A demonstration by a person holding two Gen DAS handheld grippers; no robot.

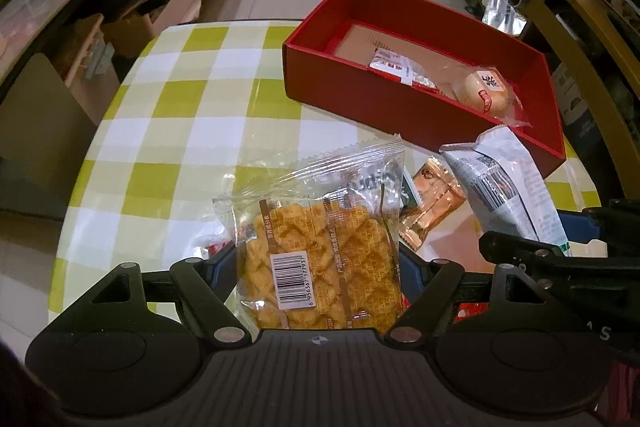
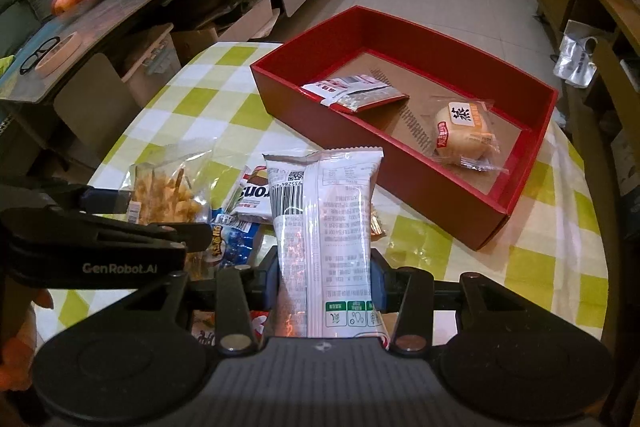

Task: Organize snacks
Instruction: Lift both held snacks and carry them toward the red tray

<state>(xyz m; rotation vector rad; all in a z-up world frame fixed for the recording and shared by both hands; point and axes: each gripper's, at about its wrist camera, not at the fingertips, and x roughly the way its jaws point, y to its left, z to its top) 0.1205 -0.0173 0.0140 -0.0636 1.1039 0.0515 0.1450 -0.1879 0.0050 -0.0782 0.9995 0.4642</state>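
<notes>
Both claws grip 1 packet each; the red box (image 2: 404, 155) lies ahead (right claw (image 2: 326, 283) nearer), long axis crosswise.

Bun (image 2: 464, 131) in box (image 2: 532, 171) on table (image 2: 192, 115)

A: What was hidden in the left wrist view?

B: The clear packet of yellow waffle biscuits (image 1: 320, 259) covered the fingertips of the left gripper (image 1: 316, 267), and its near end disappeared behind the gripper's body. The small orange foil sachet (image 1: 432, 203) lay partly under the white printed wrapper (image 1: 508, 187).

A: And the other gripper?

B: Cut off by the right edge; only black linkage showed.

A: In the right wrist view?

B: The white wrapper (image 2: 326, 239) hid the pads of the right gripper (image 2: 326, 283). The blue-and-white packet (image 2: 234, 239) behind it was half covered, its print too small to read. The red cardboard box (image 2: 440, 195) hid the checked tablecloth (image 2: 192, 115) beyond.
</notes>
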